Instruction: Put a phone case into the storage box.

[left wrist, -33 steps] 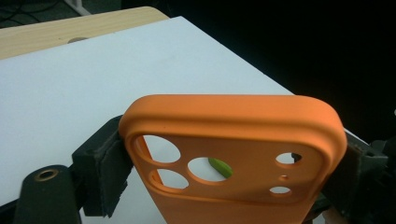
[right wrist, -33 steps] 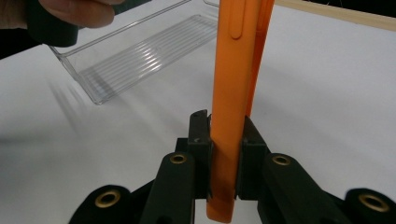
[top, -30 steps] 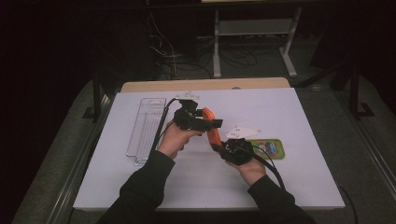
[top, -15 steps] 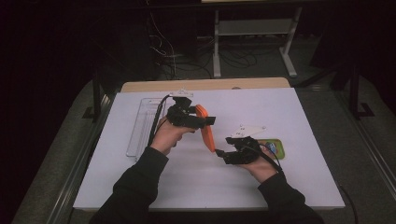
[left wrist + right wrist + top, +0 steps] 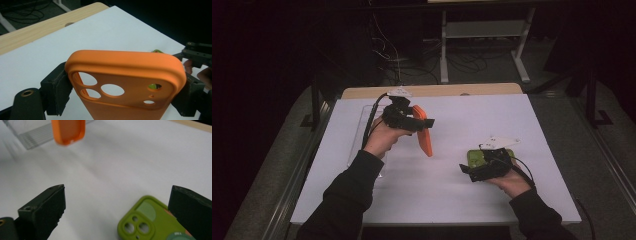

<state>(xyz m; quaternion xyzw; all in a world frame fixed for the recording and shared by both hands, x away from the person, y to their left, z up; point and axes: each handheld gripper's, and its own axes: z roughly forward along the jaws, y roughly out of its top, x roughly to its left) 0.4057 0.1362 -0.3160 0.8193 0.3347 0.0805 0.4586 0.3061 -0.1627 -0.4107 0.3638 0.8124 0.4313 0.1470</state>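
An orange phone case (image 5: 425, 139) hangs above the white table, its camera end clamped in my left gripper (image 5: 419, 122). In the left gripper view the orange case (image 5: 130, 75) spans the gap between the two pads (image 5: 60, 91), and my left gripper (image 5: 125, 100) is shut on it. My right gripper (image 5: 469, 170) sits low at the front right, open and holding nothing. Its jaws (image 5: 120, 212) stand wide apart over the table, with a green phone case (image 5: 147, 225) lying flat between them. The green case (image 5: 476, 156) rests just behind that gripper.
A clear ribbed rack (image 5: 362, 132) lies along the table's left side, under my left forearm. A wooden strip (image 5: 437, 91) borders the far edge of the white tabletop (image 5: 492, 120). The right gripper (image 5: 197, 53) appears past the orange case.
The two hands have drawn apart. My left gripper lifted the orange case up and left, while my right gripper slid right and down to the green case.
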